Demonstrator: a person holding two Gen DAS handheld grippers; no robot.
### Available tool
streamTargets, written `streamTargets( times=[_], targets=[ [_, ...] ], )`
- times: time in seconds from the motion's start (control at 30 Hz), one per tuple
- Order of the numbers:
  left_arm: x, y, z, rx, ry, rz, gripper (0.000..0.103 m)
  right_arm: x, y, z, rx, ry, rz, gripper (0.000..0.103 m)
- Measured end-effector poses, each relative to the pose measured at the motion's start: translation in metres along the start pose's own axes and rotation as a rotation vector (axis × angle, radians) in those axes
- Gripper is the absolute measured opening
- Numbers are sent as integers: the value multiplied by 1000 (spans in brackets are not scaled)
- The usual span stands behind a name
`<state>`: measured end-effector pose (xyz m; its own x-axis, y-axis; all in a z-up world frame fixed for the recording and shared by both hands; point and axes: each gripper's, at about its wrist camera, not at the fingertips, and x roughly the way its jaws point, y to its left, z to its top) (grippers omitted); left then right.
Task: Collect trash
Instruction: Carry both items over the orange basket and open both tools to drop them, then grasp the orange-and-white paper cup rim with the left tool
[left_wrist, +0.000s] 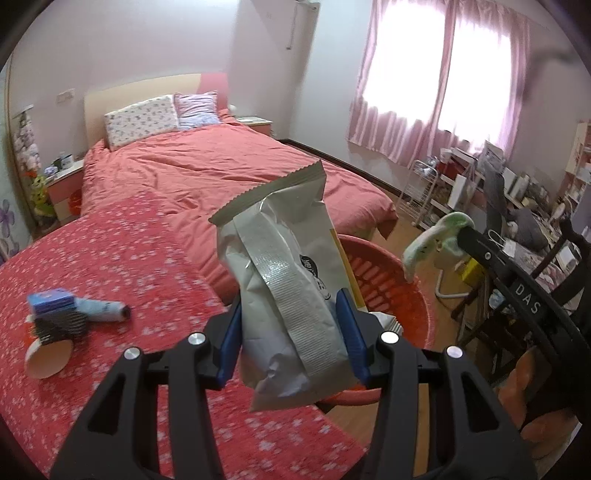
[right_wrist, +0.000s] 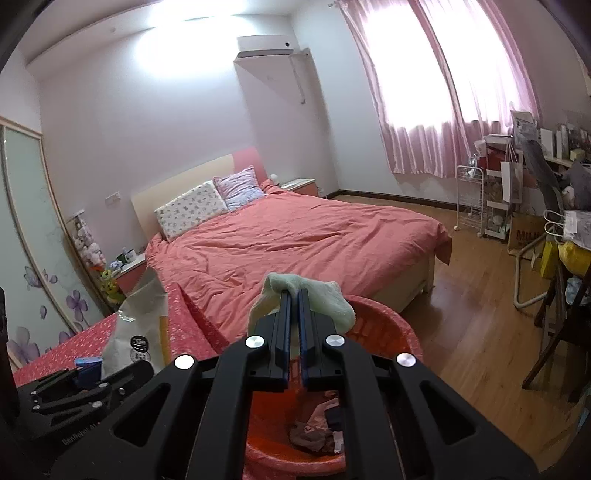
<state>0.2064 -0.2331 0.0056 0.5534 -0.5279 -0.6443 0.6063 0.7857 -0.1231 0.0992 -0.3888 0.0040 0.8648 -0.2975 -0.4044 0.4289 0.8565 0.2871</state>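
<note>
- The left gripper (left_wrist: 291, 328) is pinching a crinkled white snack bag (left_wrist: 284, 258) between its 2 blue pads (left_wrist: 352, 332), with the bag standing upright and its jagged seal at the top.
- The snack bag is hanging above the edge of a surface covered by a red flowered cloth (left_wrist: 122, 251), just in front of an orange basket (left_wrist: 402, 295).
- The right gripper (right_wrist: 293, 295) is pressing its jaws together on a pale green-and-white cloth (right_wrist: 317, 291), which is drooping over both sides of the tips.
- That cloth is hanging over the orange basket's rim (right_wrist: 384, 314); inside the basket, some dark and pink scraps (right_wrist: 317, 428) are lying at the bottom.
- In the left wrist view, the right gripper (left_wrist: 458, 232) is showing at the right, holding the cloth (left_wrist: 432, 236) above the basket's far side.
- On the red cloth, a blue box (left_wrist: 51, 301), a light blue folded umbrella (left_wrist: 99, 310), a dark brush-like thing (left_wrist: 61, 326) and a tipped paper cup (left_wrist: 48, 360) are lying together, well apart from the bag.
- A bed with a salmon cover (right_wrist: 295, 240) is filling the room behind.
</note>
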Motion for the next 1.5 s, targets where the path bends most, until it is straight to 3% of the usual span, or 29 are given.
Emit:
streamTargets(
  times=[0.47, 0.53, 0.6, 0.67, 0.73, 0.8, 1.03, 1.5],
  targets=[
    [50, -17, 4, 10, 55, -35, 51, 21, -18, -1, 50, 49, -14, 4],
    [53, -18, 4, 4, 59, -31, 62, 24, -20, -2, 52, 59, -6, 4],
    [57, -16, 2, -5, 65, -21, 65, 27, -22, -2, 59, 71, -2, 6],
    [61, -11, 2, -12, 74, -11, 67, 30, -24, -4, 62, 95, 0, 11],
    [61, -4, -1, -19, 78, 7, 69, 31, -25, -6, 57, 102, -4, 34],
    [61, 1, -3, -28, 80, 20, 70, 30, -24, -8, 50, 100, -13, 43],
    [47, 21, -13, -40, 72, 94, 71, 29, -16, -10, 14, 116, -40, 43],
    [-7, 101, -36, -142, 30, 263, 71, 25, 19, -21, -54, 151, -1, 43]
  ],
)
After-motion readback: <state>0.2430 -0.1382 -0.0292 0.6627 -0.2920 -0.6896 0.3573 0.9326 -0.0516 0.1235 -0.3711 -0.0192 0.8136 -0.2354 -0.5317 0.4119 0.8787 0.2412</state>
